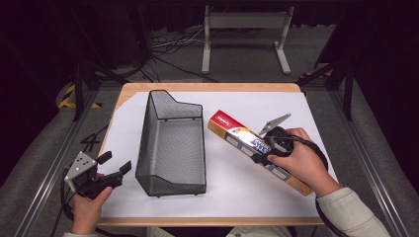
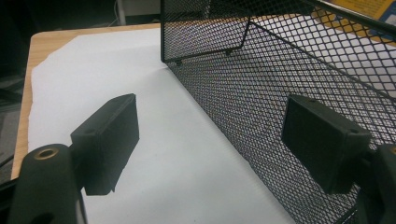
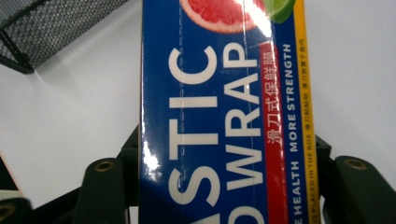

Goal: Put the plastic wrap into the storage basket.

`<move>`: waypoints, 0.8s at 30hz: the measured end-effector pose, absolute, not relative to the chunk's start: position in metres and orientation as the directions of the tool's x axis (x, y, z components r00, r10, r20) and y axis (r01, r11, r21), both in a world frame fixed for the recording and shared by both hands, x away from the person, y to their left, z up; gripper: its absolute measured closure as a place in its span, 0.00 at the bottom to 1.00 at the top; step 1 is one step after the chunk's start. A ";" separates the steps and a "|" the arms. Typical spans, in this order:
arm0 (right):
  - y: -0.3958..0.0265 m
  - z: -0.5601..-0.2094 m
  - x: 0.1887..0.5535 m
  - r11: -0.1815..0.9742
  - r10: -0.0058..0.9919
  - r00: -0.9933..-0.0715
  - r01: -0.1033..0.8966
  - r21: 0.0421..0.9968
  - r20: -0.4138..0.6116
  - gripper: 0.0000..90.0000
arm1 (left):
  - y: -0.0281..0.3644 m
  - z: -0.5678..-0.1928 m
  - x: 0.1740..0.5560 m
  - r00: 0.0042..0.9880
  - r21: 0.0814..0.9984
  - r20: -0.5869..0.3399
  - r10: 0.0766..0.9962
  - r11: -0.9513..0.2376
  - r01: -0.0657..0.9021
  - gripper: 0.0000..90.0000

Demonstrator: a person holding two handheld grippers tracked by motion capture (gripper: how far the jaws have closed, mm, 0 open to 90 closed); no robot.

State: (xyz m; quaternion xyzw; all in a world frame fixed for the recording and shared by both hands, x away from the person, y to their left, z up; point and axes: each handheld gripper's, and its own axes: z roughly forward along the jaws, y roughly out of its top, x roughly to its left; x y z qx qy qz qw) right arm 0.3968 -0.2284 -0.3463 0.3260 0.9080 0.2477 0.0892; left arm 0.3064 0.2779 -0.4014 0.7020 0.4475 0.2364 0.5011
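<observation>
A long plastic wrap box [image 1: 247, 142] [image 3: 224, 116], blue and yellow with a red end, is lifted off the white sheet and tilted, right of the black mesh basket [image 1: 170, 143]. My right gripper [image 1: 262, 155] [image 3: 224, 168] is shut on the box across its width, near its middle. My left gripper [image 1: 116, 165] [image 2: 215, 140] hovers at the table's front left corner, open, with nothing between its pads [image 2: 109, 135]. It points along the basket's left wall [image 2: 289, 79].
The white sheet [image 1: 237, 187] covers most of the wooden table [image 1: 207, 87]. The basket stands in the middle with its open top up. Beyond the table are a metal stand [image 1: 244, 29] and cables on the floor.
</observation>
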 end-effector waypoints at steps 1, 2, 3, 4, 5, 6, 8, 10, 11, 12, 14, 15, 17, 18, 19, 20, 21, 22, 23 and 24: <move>-0.226 -0.345 0.397 0.664 0.635 -0.772 0.547 0.510 0.002 0.44 | 0.279 -0.401 0.306 0.487 0.915 -0.112 0.866 -0.102 0.390 0.22; -0.222 -0.342 0.399 0.665 0.629 -0.778 0.540 0.516 0.004 0.44 | 0.279 -0.401 0.305 0.485 0.916 -0.114 0.867 -0.098 0.390 0.22; -0.217 -0.340 0.400 0.666 0.624 -0.781 0.536 0.519 0.006 0.44 | 0.280 -0.401 0.304 0.482 0.916 -0.118 0.868 -0.093 0.391 0.22; -0.213 -0.337 0.400 0.664 0.624 -0.781 0.537 0.521 0.008 0.45 | 0.281 -0.402 0.303 0.479 0.916 -0.120 0.870 -0.089 0.392 0.22; -0.209 -0.335 0.401 0.666 0.620 -0.784 0.533 0.522 0.008 0.45 | 0.282 -0.402 0.303 0.477 0.916 -0.120 0.871 -0.089 0.392 0.22; -0.206 -0.333 0.402 0.668 0.619 -0.786 0.531 0.522 0.007 0.45 | 0.283 -0.402 0.302 0.475 0.916 -0.120 0.872 -0.088 0.392 0.22; -0.198 -0.329 0.403 0.672 0.612 -0.791 0.525 0.522 0.008 0.45 | 0.284 -0.403 0.300 0.471 0.915 -0.123 0.873 -0.084 0.394 0.22; -0.189 -0.326 0.405 0.671 0.612 -0.791 0.528 0.520 0.012 0.44 | 0.285 -0.403 0.299 0.466 0.915 -0.123 0.876 -0.082 0.394 0.22; -0.185 -0.324 0.406 0.672 0.611 -0.792 0.528 0.519 0.015 0.45 | 0.286 -0.403 0.298 0.465 0.916 -0.124 0.876 -0.079 0.393 0.22; -0.181 -0.322 0.407 0.671 0.613 -0.790 0.532 0.517 0.017 0.45 | 0.287 -0.402 0.297 0.463 0.916 -0.123 0.878 -0.079 0.392 0.22; -0.172 -0.320 0.408 0.662 0.620 -0.784 0.541 0.519 0.026 0.45 | 0.288 -0.402 0.296 0.461 0.916 -0.124 0.879 -0.077 0.393 0.22; -0.168 -0.318 0.409 0.654 0.626 -0.779 0.551 0.519 0.038 0.45 | 0.288 -0.402 0.296 0.461 0.916 -0.124 0.879 -0.077 0.393 0.22; -0.160 -0.316 0.411 0.635 0.644 -0.763 0.573 0.518 0.054 0.45 | 0.288 -0.402 0.296 0.461 0.917 -0.124 0.879 -0.077 0.392 0.22; -0.157 -0.315 0.411 0.630 0.651 -0.757 0.579 0.518 0.056 0.45 | 0.287 -0.402 0.296 0.461 0.916 -0.124 0.879 -0.076 0.393 0.22; -0.151 -0.313 0.411 0.625 0.657 -0.751 0.587 0.515 0.059 0.45 | 0.287 -0.402 0.297 0.462 0.916 -0.124 0.878 -0.077 0.393 0.22; -0.146 -0.312 0.412 0.620 0.662 -0.747 0.592 0.514 0.062 0.45 | 0.287 -0.402 0.297 0.462 0.917 -0.124 0.878 -0.076 0.391 0.22; -0.141 -0.311 0.413 0.617 0.664 -0.744 0.597 0.513 0.068 0.45 | 0.286 -0.402 0.297 0.464 0.916 -0.125 0.877 -0.077 0.393 0.22; -0.137 -0.311 0.414 0.616 0.665 -0.744 0.597 0.514 0.066 0.45 | 0.286 -0.403 0.298 0.464 0.917 -0.125 0.877 -0.076 0.391 0.22; -0.132 -0.310 0.414 0.611 0.670 -0.739 0.603 0.513 0.070 0.45 | 0.286 -0.403 0.299 0.468 0.917 -0.121 0.875 -0.081 0.390 0.22; -0.127 -0.310 0.415 0.605 0.678 -0.732 0.610 0.512 0.071 0.45 | 0.286 -0.403 0.299 0.467 0.917 -0.124 0.875 -0.079 0.390 0.22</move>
